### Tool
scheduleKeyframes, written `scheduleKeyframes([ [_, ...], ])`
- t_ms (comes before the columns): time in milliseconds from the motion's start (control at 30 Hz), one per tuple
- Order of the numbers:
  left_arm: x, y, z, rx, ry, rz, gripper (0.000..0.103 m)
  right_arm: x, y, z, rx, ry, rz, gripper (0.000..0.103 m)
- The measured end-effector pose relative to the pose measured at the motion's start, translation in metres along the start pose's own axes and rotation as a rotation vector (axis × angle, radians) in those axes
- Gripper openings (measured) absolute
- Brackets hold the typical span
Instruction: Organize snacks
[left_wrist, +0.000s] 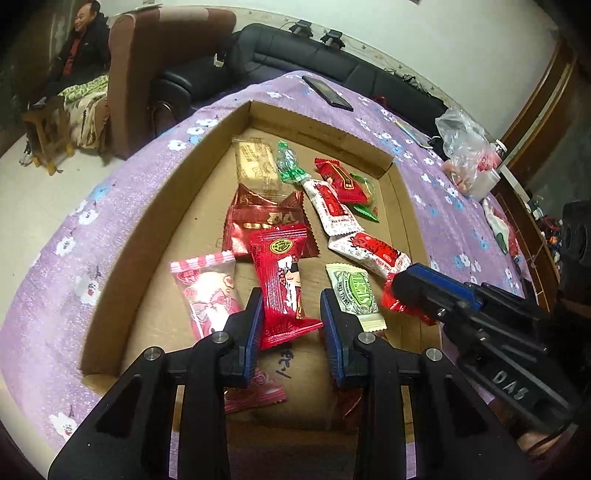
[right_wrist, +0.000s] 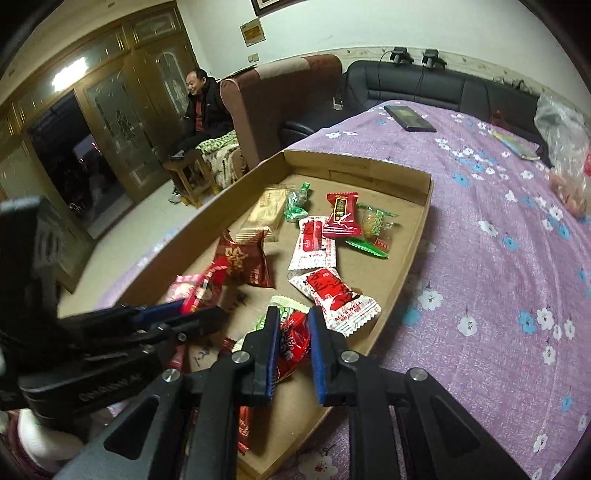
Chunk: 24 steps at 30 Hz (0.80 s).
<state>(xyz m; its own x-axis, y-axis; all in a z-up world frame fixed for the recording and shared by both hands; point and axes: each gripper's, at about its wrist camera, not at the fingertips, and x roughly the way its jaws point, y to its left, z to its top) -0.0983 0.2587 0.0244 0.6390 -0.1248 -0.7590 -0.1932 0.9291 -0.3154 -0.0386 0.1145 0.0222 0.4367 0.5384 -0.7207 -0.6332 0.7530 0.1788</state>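
Red snack packet (left_wrist: 284, 284) between left hand-held gripper (left_wrist: 291, 301)

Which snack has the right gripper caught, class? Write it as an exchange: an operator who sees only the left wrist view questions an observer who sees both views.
Operator: My view shows the right gripper only side-on. Is anything squarely between its fingers?
Observer: Yes, a crinkled red wrapper fills the gap between both fingers.
Operator: What stands past the seated person, outside my picture?
Observer: Tall wooden doors with patterned glass panes.
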Motion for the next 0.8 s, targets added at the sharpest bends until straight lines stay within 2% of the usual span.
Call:
scheduleKeyframes([
  [233,-0.013,-0.004,-0.002,0.024,-0.039,0.059,0.030,-0.003,0.005,-0.003,-0.003,-0.015,-0.037,0.029],
  [400,-0.034,-0.009,-0.005,0.055,-0.125,0.117,0.032,-0.019,0.008,-0.006,0.006,-0.054,-0.057,0.030],
  [500,-0.049,-0.017,-0.007,0.089,-0.183,0.173,0.032,-0.034,0.006,-0.008,0.034,-0.090,-0.060,0.038],
  [533,-0.053,-0.020,-0.009,0.097,-0.199,0.195,0.038,-0.040,0.005,-0.010,0.047,-0.103,-0.061,0.041],
  [567,-0.056,-0.022,-0.010,0.105,-0.213,0.216,0.054,-0.044,0.004,-0.011,0.059,-0.115,-0.062,0.043],
  [633,-0.064,-0.026,-0.013,0.115,-0.253,0.258,0.071,-0.053,0.004,-0.014,0.075,-0.130,-0.070,0.043],
  [700,-0.073,-0.030,-0.016,0.128,-0.290,0.276,0.071,-0.060,0.004,-0.018,0.082,-0.138,-0.087,0.044],
  [800,-0.076,-0.032,-0.018,0.132,-0.290,0.266,0.071,-0.068,0.005,-0.026,0.086,-0.147,-0.130,0.051],
])
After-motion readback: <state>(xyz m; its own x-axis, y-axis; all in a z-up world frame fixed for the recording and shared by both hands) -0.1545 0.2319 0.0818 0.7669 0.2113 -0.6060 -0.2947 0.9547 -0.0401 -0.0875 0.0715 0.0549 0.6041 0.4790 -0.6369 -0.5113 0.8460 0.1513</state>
